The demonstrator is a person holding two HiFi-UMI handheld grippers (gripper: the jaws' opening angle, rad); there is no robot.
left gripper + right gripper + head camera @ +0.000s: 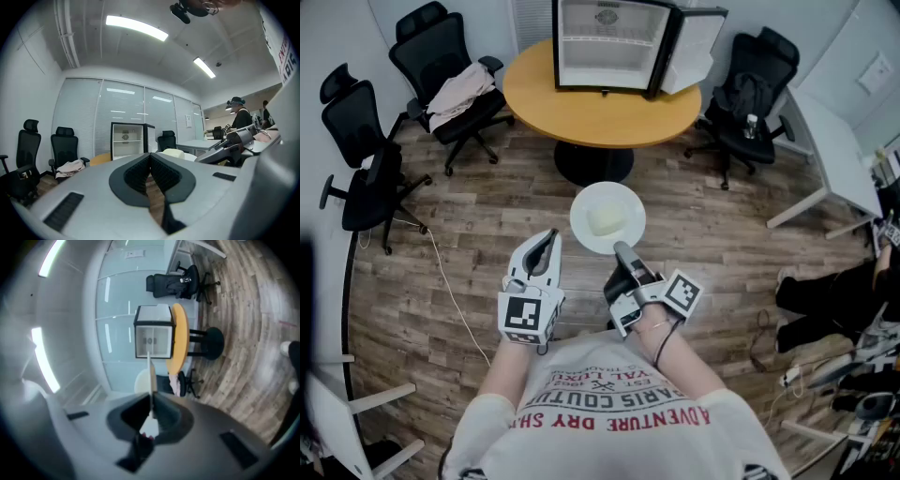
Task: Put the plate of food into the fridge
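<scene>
Right tool (622,249) grips the plate (628,201) by its near rim. Carry it level so the food (606,219) stays put, heading for the open fridge (609,47) well ahead. Left tool (547,242) is clenched and empty.

1. The plate (584,206) is white and smooth with a faint sheen; the food (607,220) on it is a pale, matt block.
2. The left gripper (547,236) and right gripper (622,249) have light grey shells like matt plastic; the pads (133,174) are black and finely ribbed.
3. The floor (487,216) is grey-brown wood-grain planking, low in sheen.
4. The far table (534,94) has a smooth tan, wood-look top.
5. The fridge (614,47) has a dark outer shell and a smooth white lining.
6. A crumpled pale cloth (459,89) drapes a black chair (431,37) at far left.
7. The near T-shirt (609,412) is white printed cloth.
</scene>
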